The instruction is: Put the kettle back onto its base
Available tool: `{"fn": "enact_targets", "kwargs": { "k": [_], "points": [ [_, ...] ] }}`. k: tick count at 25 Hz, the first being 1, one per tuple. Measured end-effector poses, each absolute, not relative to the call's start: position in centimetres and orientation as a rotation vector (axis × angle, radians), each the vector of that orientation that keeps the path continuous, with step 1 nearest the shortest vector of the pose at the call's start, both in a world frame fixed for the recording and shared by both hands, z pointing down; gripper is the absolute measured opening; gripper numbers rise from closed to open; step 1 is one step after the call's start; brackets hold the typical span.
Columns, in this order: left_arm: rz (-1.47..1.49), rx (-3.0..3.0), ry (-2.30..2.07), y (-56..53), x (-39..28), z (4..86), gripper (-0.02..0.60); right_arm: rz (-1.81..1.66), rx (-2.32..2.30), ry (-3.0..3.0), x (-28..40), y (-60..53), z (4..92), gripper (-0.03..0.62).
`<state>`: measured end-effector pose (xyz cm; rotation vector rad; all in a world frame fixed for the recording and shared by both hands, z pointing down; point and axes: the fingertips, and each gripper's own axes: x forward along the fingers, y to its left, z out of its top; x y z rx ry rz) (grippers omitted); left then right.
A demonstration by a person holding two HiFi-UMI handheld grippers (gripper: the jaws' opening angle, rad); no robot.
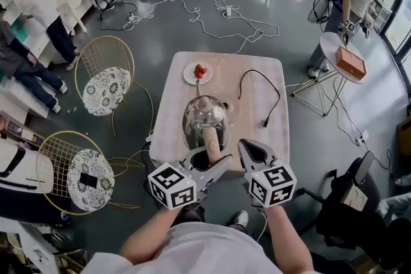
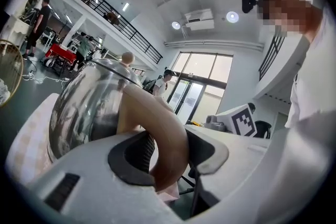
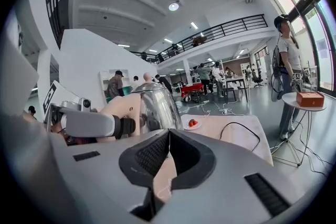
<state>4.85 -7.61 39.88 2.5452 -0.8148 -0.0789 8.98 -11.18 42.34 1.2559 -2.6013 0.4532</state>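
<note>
A shiny steel kettle [image 1: 204, 117] with a tan handle [image 1: 210, 143] is over the near part of the pale wooden table [image 1: 270, 138]. My left gripper [image 1: 213, 160] is shut on that handle, which fills the jaws in the left gripper view [image 2: 167, 150], with the kettle body [image 2: 89, 107] just beyond. My right gripper [image 1: 248, 149] hovers just right of the handle, jaws shut on nothing [image 3: 168, 136]. From there I see the kettle [image 3: 155, 105] to the left. Whatever lies under the kettle is hidden, and I see no separate base.
A white plate with strawberries [image 1: 198, 72] sits at the table's far edge. A loose black cord [image 1: 260, 83] with a plug curls on the right half. Two wire chairs [image 1: 106, 83] [image 1: 77, 173] stand to the left. A round side table with a brown box [image 1: 350, 62] and a person are at the right.
</note>
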Motion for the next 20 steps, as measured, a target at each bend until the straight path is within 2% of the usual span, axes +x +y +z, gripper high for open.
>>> {"fn": "enact_targets", "kwargs": {
  "k": [20],
  "points": [
    [-0.042,2.656,-0.529,-14.1,-1.4,40.1,0.169,0.408,1.47,-2.445,3.4,-16.3,41.8,0.005]
  ]
}}
